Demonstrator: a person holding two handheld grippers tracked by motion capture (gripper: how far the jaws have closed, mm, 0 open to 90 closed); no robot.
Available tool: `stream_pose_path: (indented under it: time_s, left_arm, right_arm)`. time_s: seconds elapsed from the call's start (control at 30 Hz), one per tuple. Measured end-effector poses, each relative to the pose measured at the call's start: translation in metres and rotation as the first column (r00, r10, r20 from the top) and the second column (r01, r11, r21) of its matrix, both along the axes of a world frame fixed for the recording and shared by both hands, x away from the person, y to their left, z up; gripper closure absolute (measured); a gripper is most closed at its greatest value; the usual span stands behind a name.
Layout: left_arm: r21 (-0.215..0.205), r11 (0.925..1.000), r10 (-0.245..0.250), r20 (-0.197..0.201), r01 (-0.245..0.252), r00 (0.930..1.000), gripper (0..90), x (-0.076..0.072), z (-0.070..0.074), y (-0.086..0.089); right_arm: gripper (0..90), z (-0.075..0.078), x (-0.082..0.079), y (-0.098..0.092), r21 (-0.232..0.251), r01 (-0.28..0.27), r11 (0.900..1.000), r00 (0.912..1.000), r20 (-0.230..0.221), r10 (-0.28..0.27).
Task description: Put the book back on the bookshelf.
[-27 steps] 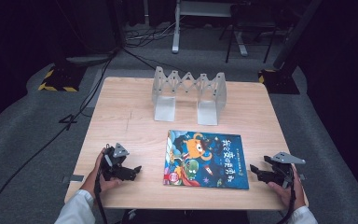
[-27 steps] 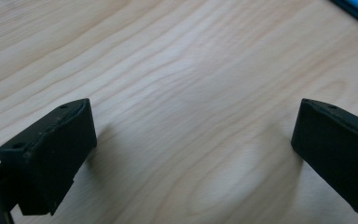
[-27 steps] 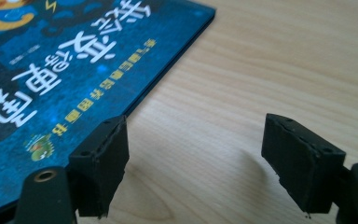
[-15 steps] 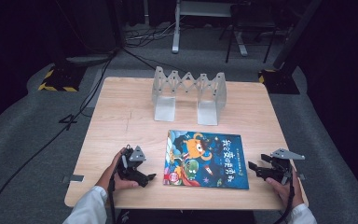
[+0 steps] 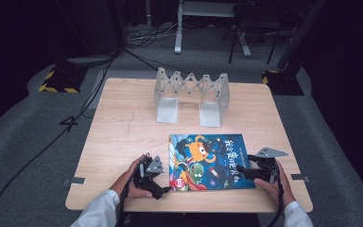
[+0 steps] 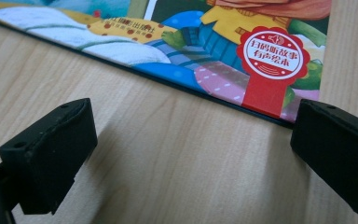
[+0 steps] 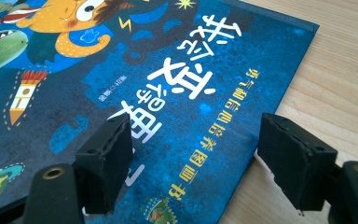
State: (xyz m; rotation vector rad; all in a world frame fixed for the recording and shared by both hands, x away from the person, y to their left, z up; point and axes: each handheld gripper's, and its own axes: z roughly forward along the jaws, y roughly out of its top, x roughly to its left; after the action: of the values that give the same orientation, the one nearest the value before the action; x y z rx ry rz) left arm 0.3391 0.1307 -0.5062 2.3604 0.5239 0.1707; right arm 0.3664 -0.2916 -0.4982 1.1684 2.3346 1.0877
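We note a pale wood table (image 5: pixel 123 123) with visible grain, on grey carpet in a dark room; cables trail over the floor at left, and metal stand legs show behind. At the table's far side stands a grey folding rack (image 5: pixel 191 94), zigzag in the middle, with two flat end panels; its slots look bare, though from this height we cannot be sure.

The book (image 5: pixel 210 161) lies flat near the front edge, right of centre: thin, glossy, dark blue cover with an orange cartoon creature, white characters and a red seal at one corner.

Left gripper (image 5: pixel 163 188) sits low on the wood just beside the book's near left corner, jaws wide apart, nothing between them. Its own view has the book's edge running just ahead of the matt black pads.

Right gripper (image 5: pixel 242 171) reaches in over the book's right edge, jaws apart, one pad (image 7: pixel 105 161) over the cover and the other above the bare wood
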Motion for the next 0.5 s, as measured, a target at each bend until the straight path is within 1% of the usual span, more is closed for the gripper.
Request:
stream_pose_path:
  time_s: [0.07,0.13,0.2,0.23,0.37,0.47,0.5]
  left_arm:
    - [0.007,1.0000,-0.005,0.003,0.005,1.0000,0.6,-0.004,0.000,0.000]
    - [0.002,1.0000,-0.008,0.003,0.008,1.0000,0.6,-0.009,0.000,0.000]
    - [0.013,0.9998,-0.013,0.003,0.013,0.9999,0.7,-0.016,0.001,0.001]
    - [0.006,0.9999,-0.011,0.002,0.011,0.9999,0.8,-0.020,0.000,0.002]
    - [0.006,0.9998,-0.018,0.006,0.018,0.9998,1.3,-0.032,0.000,0.003]
    - [0.002,0.9999,-0.016,0.005,0.016,0.9999,1.6,-0.038,0.000,0.002]
    - [0.002,0.9999,-0.016,0.005,0.016,0.9999,1.6,-0.038,0.000,0.002]
  right_arm:
    - [26.1,0.000,0.004,0.001,0.006,-0.009,1.000,0.9999,-0.013,0.009]
    - [25.5,0.000,0.006,0.004,0.004,-0.023,1.000,0.9996,-0.016,0.023]
    - [25.1,0.000,0.009,0.008,0.001,-0.041,0.999,0.9990,-0.018,0.041]
    - [25.0,0.000,0.010,0.009,0.000,-0.047,0.999,0.9987,-0.020,0.047]
    - [24.4,0.001,0.016,0.019,-0.010,-0.080,0.997,0.9965,-0.027,0.079]
    - [24.1,0.001,0.021,0.024,-0.010,-0.096,0.995,0.9950,-0.027,0.096]
    - [24.1,0.001,0.021,0.024,-0.010,-0.096,0.995,0.9950,-0.027,0.096]
